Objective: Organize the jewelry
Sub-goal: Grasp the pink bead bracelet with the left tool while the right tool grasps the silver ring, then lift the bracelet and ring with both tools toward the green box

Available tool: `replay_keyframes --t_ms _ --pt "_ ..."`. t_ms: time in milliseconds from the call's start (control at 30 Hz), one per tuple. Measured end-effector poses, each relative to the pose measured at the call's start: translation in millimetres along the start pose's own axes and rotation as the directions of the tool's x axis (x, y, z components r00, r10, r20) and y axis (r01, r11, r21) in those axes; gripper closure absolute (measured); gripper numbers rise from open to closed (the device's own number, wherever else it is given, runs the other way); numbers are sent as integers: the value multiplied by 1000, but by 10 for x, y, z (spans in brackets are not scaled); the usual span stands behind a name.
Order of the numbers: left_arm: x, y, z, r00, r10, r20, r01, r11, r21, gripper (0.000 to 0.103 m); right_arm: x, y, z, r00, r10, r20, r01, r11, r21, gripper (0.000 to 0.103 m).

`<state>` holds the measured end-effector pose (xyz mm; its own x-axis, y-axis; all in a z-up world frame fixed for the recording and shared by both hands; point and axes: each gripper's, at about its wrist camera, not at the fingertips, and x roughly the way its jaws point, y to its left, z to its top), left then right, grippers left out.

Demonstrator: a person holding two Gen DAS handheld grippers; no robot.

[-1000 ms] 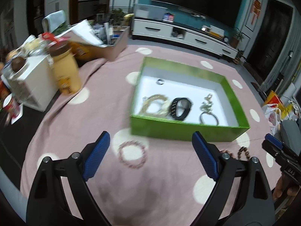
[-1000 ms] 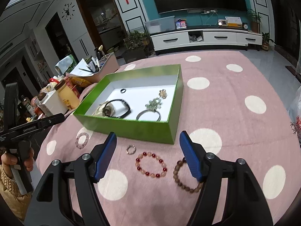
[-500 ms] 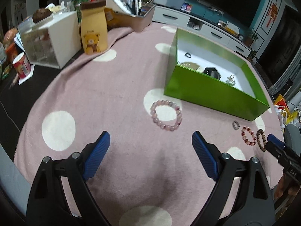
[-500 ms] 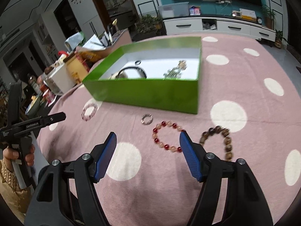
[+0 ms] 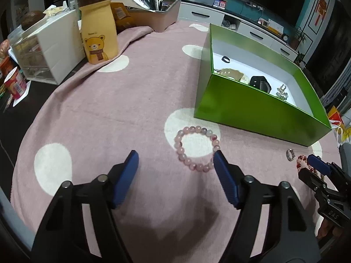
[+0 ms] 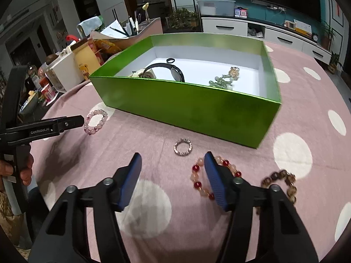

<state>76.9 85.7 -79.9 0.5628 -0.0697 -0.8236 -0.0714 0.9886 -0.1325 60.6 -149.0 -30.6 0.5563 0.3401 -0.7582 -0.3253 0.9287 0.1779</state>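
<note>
A green box [image 5: 252, 107] [image 6: 186, 105] on the pink dotted cloth holds a black band, a small ring, a gold piece and a charm. My left gripper [image 5: 175, 166] is open, low over the cloth; its right finger tip touches the near edge of a pale pink bead bracelet [image 5: 197, 146] [image 6: 95, 121]. My right gripper [image 6: 172, 166] is open; a small silver ring [image 6: 182, 147] lies just ahead between its fingers. A red bead bracelet [image 6: 199, 179] sits partly under its right finger. A brown bead bracelet [image 6: 283, 182] lies to the right.
A yellow bear carton [image 5: 97, 28], a white drawer unit [image 5: 50, 48] and a pen tray [image 5: 153, 13] stand at the cloth's far left edge. The table drops off to the left. The other gripper [image 5: 324, 182] shows at the left wrist view's right edge.
Both grippers have come lower and closer to the cloth. The left one has closed in on the pink bracelet, the right one on the silver ring. Both jaws have narrowed slightly.
</note>
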Motion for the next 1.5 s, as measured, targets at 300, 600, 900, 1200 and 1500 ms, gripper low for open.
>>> replay_keyframes --t_ms 300,600,900,1200,1500 --pt "159 -80 73 1000 15 1 -15 999 46 53 257 21 97 999 -30 -27 29 999 -39 62" --pt "218 -122 51 999 45 28 -48 992 121 83 355 79 115 996 -80 -31 76 991 -109 82" --pt "154 -113 31 1000 -20 11 19 996 89 96 269 69 118 999 -50 -12 49 996 -79 82" --pt "-285 -196 115 989 -107 100 100 992 74 96 -114 46 118 998 -11 59 14 999 -50 82" --pt "-664 -364 204 972 -168 165 152 983 103 96 -541 21 181 988 5 156 1 999 -40 82"
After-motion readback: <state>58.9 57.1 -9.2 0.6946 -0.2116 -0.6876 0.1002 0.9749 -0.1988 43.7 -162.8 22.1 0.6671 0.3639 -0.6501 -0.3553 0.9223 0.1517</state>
